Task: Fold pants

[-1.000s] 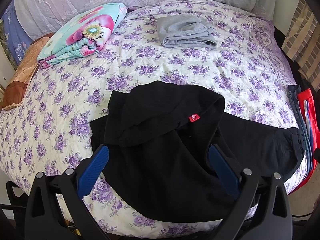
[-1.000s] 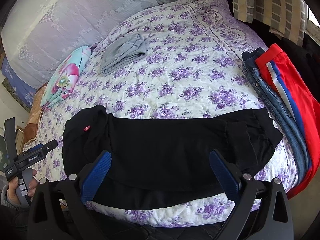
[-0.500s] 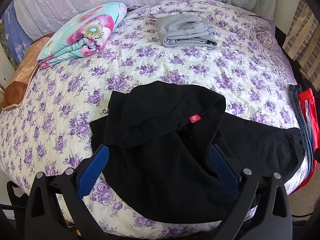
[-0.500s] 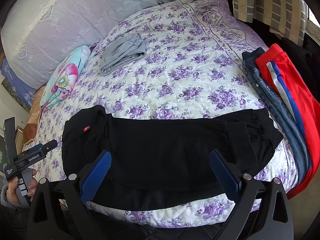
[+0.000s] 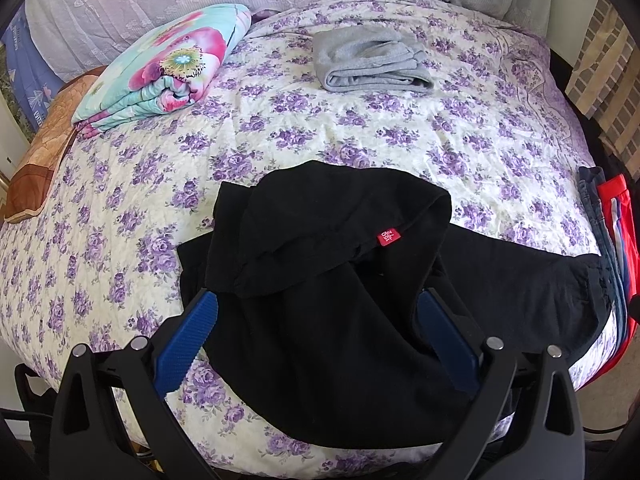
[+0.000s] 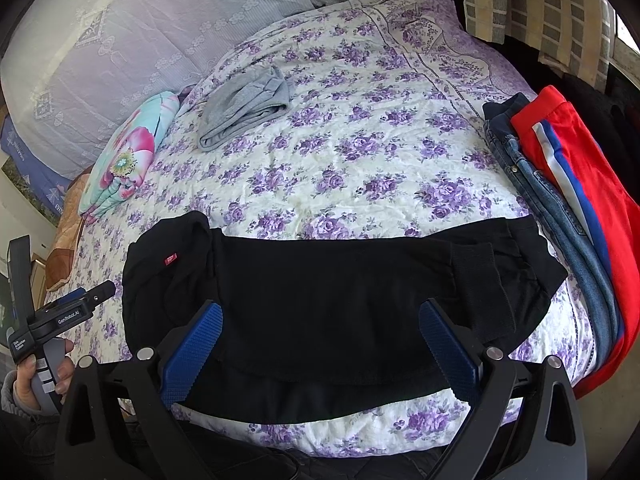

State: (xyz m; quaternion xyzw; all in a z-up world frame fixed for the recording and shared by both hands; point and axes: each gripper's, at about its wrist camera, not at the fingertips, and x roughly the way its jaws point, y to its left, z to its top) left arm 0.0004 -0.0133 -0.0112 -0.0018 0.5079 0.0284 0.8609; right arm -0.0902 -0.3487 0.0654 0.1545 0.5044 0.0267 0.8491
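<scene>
Black pants [image 5: 328,280] lie across the near edge of the bed, waist end to the left with a small red label [image 5: 387,237], legs running right to the cuffs [image 6: 516,264]. The waist part is rumpled and folded over itself. They also show in the right wrist view [image 6: 340,292]. My left gripper [image 5: 318,320] is open and empty, held above the waist end. My right gripper [image 6: 320,328] is open and empty, held above the legs' near edge. The left gripper's body [image 6: 56,320] shows at the left of the right wrist view.
The bed [image 5: 360,140] has a purple floral quilt. Folded grey pants [image 5: 372,60] lie at the far side. A folded floral blanket [image 5: 160,76] lies far left. Jeans [image 6: 560,220] and red track pants [image 6: 592,184] lie on the right edge. Pillows [image 6: 120,52] line the headboard.
Almost nothing has changed. Both grippers hold nearly still and stay open; the pants have not moved.
</scene>
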